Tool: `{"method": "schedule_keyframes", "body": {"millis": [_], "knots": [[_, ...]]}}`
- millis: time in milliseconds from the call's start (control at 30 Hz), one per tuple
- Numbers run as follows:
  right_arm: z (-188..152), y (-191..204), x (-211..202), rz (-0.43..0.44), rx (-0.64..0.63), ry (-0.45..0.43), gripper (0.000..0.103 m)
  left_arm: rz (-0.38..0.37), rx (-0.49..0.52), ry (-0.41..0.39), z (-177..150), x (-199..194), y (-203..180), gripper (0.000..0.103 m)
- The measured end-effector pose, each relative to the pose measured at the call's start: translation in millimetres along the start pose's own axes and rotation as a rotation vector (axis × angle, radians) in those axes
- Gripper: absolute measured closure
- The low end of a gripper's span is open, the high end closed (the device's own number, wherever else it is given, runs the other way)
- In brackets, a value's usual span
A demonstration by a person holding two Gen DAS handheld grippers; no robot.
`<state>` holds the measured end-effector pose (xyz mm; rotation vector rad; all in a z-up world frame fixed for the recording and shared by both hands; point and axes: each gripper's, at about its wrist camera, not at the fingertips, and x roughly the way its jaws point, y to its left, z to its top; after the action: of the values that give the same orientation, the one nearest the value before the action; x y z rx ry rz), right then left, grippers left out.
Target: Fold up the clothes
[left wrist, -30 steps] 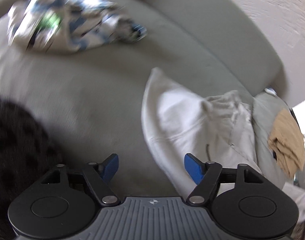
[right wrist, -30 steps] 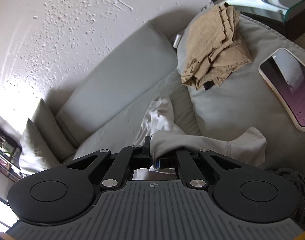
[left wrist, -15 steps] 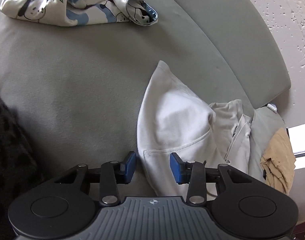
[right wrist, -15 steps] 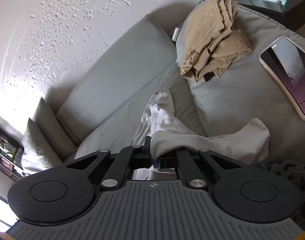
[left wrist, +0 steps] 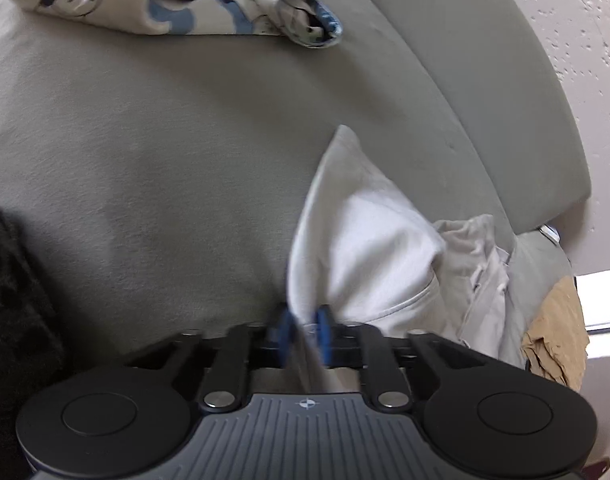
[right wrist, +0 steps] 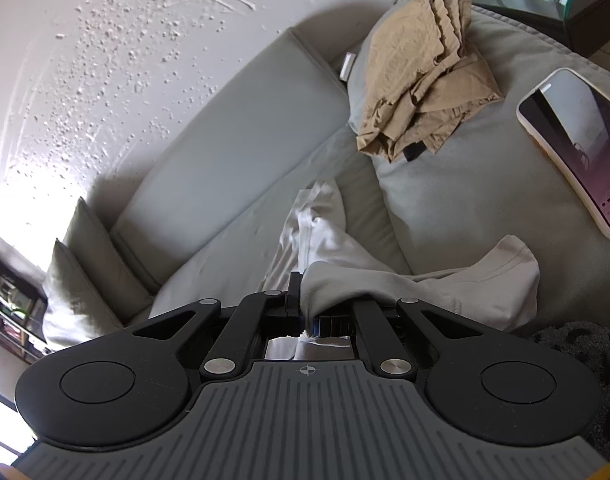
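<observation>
A pale cream garment [left wrist: 361,240] lies rumpled on the grey sofa seat [left wrist: 145,168]. My left gripper [left wrist: 304,332] is shut on its near edge, the blue pads pinching the cloth. In the right wrist view the same cream garment [right wrist: 425,280] drapes over my right gripper [right wrist: 309,316], which is shut on a fold of it. Its far part trails toward the sofa back, and one hemmed end hangs to the right.
A printed blue-and-white garment [left wrist: 177,4] lies bunched at the far end of the seat. A crumpled tan garment [right wrist: 421,72] sits on the grey armrest cushion [right wrist: 465,184], with a phone [right wrist: 577,140] beside it. Dark patterned fabric [left wrist: 13,320] borders the left.
The left gripper, open a second ago, moved up to the cream garment's edge and closed on it. The right gripper stayed shut on the garment and barely moved.
</observation>
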<state>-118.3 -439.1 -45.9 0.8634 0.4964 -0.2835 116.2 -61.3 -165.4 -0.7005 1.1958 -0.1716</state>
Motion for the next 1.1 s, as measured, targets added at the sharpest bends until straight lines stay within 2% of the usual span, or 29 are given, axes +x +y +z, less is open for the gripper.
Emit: {"method": "schedule_keyframes", "body": {"millis": [133, 267, 400, 567, 667, 767, 800, 867, 900, 967, 1100], "knots": [[0, -2, -2, -0.003, 0.01, -0.003, 0.099, -0.028, -0.034, -0.023, -2, -10, 5, 0.1], [0, -4, -3, -0.009, 0.018, -0.003, 0.099, -0.098, 0.01, -0.102, -4, -38, -8, 0.1], [6, -4, -1, -0.003, 0.038, -0.005, 0.099, -0.232, 0.039, -0.186, 6, -79, -29, 0.101], [27, 15, -4, 0.046, 0.033, -0.033, 0.099, -0.407, 0.091, -0.323, 19, -146, -61, 0.102], [47, 42, -18, 0.104, -0.026, -0.077, 0.099, -0.534, 0.122, -0.438, 20, -188, -79, 0.102], [56, 50, -25, 0.108, -0.023, -0.06, 0.096, -0.627, 0.173, -0.564, 14, -231, -90, 0.102], [58, 53, -27, 0.108, -0.021, -0.054, 0.088, -0.64, 0.179, -0.579, 11, -240, -92, 0.102], [64, 58, -32, 0.11, -0.018, -0.042, 0.083, -0.639, 0.183, -0.574, 7, -249, -94, 0.102], [66, 60, -34, 0.11, -0.017, -0.036, 0.085, -0.632, 0.176, -0.563, 6, -248, -92, 0.102], [67, 58, -33, 0.106, 0.006, -0.019, 0.098, -0.612, 0.161, -0.547, 3, -243, -87, 0.102], [53, 40, -23, 0.077, 0.061, 0.0, 0.099, -0.569, 0.114, -0.517, 3, -231, -73, 0.102]]}}
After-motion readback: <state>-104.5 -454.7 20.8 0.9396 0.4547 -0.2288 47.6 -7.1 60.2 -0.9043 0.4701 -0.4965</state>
